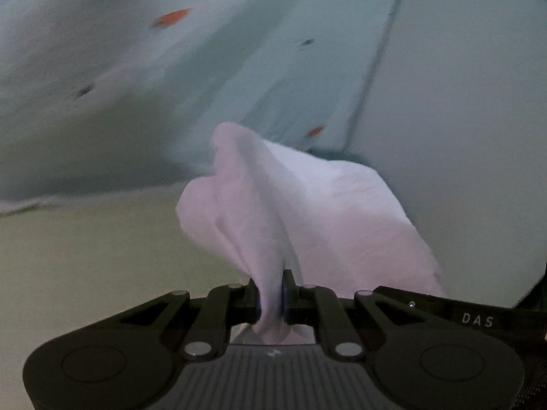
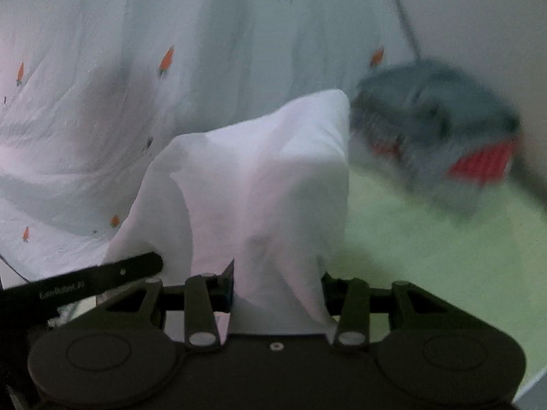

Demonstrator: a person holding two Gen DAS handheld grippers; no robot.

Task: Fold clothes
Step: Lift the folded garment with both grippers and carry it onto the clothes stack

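Both grippers pinch the white cloth [image 1: 294,205], left gripper [image 1: 272,299] nearly shut on a thin fold, right gripper [image 2: 277,294] half-open around a thicker bunch, cloth lifted above the green surface [image 2: 427,256]; best carried level, edges taut, corners matched.

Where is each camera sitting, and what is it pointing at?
Left wrist: sits on the left gripper, looking forward and downward along its fingers at the white cloth pinched between them, with a carrot-print sheet behind.
Right wrist: sits on the right gripper, looking along its fingers at white cloth bunched between them; a blurred grey and red basket sits to the right.
Shared: both show white cloth, the carrot-print sheet and a pale green surface. No hand shows.
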